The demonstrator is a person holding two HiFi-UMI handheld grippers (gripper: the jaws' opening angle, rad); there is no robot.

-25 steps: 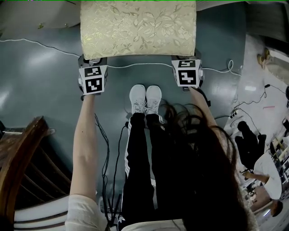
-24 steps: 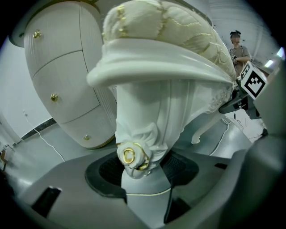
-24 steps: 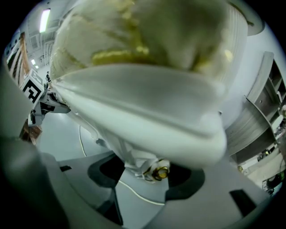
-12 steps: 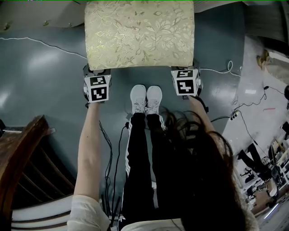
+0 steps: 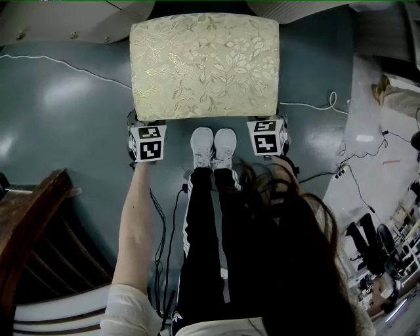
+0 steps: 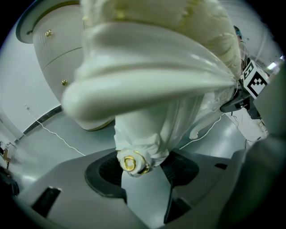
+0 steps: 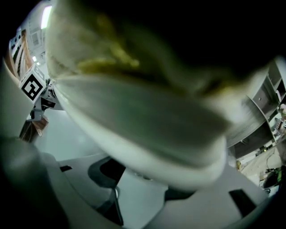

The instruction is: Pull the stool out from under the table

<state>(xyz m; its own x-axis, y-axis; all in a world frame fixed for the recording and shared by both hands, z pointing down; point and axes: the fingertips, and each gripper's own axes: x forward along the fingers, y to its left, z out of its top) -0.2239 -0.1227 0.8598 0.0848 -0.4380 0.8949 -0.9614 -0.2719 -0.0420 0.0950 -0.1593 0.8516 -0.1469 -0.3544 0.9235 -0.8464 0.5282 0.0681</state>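
Observation:
The stool [image 5: 205,65] has a cream floral cushion and white legs, and it stands on the grey floor just ahead of my shoes. My left gripper [image 5: 146,126] sits at its near left corner. In the left gripper view the white leg with a gold foot [image 6: 142,134] is clamped between the left gripper's [image 6: 142,172] pads. My right gripper [image 5: 268,123] sits at the near right corner. In the right gripper view the blurred seat rail [image 7: 143,125] fills the frame over the right gripper [image 7: 143,179], which is shut on the stool there; the leg itself is mostly hidden.
The white table [image 5: 65,20] edge runs along the top of the head view. A dark wooden chair [image 5: 33,223] stands at the lower left. Cables [image 5: 59,62] trail across the floor on both sides. Another person [image 5: 367,243] and clutter are at the right edge.
The stool and both grippers have come toward me together. More of the cushion now shows clear of the table edge.

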